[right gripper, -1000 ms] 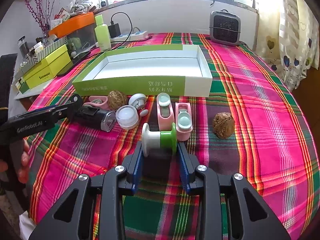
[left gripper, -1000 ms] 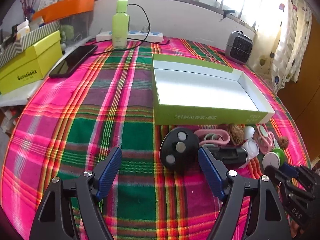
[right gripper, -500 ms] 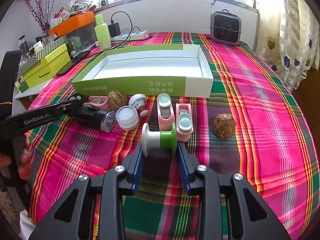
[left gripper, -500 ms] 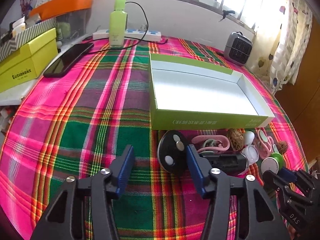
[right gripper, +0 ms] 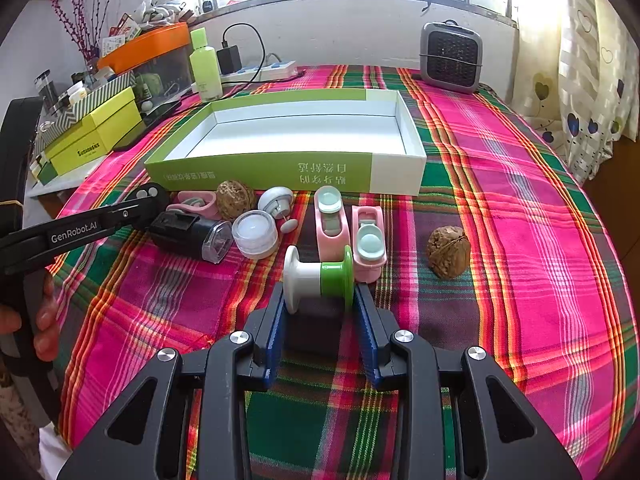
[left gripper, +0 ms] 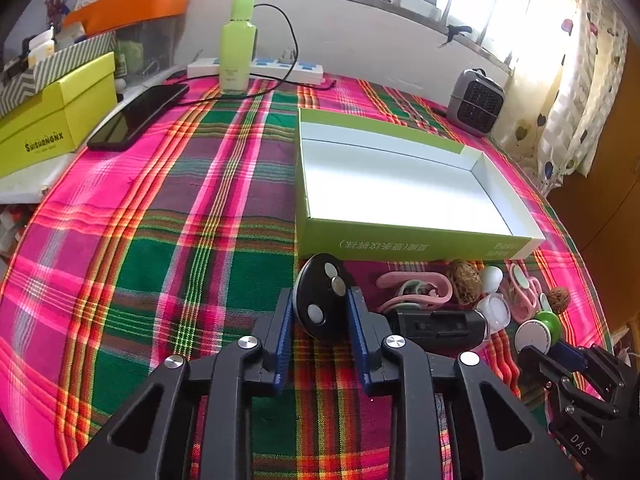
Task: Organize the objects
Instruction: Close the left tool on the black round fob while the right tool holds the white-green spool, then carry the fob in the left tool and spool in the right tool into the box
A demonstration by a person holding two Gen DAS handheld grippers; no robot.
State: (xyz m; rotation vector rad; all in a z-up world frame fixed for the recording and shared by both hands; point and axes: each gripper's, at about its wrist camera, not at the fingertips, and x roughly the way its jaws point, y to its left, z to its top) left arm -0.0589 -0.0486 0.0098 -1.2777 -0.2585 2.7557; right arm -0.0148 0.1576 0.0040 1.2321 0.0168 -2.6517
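Left gripper [left gripper: 320,312] closing: blue fingers [left gripper: 285,320] on both sides of the black disc [left gripper: 322,300], apparently touching it. Disc stands on edge on the table [left gripper: 160,240], just in front of the open box [left gripper: 400,184]. Right gripper [right gripper: 320,304] partly open, fingers clamped on the ends of the white-green spool [right gripper: 318,278], near the pink cases [right gripper: 348,232]. Black sharpener [right gripper: 188,234], clear jar [right gripper: 256,234], one walnut [right gripper: 235,199] by the box, another walnut [right gripper: 448,252] apart, to the right. Box empty.
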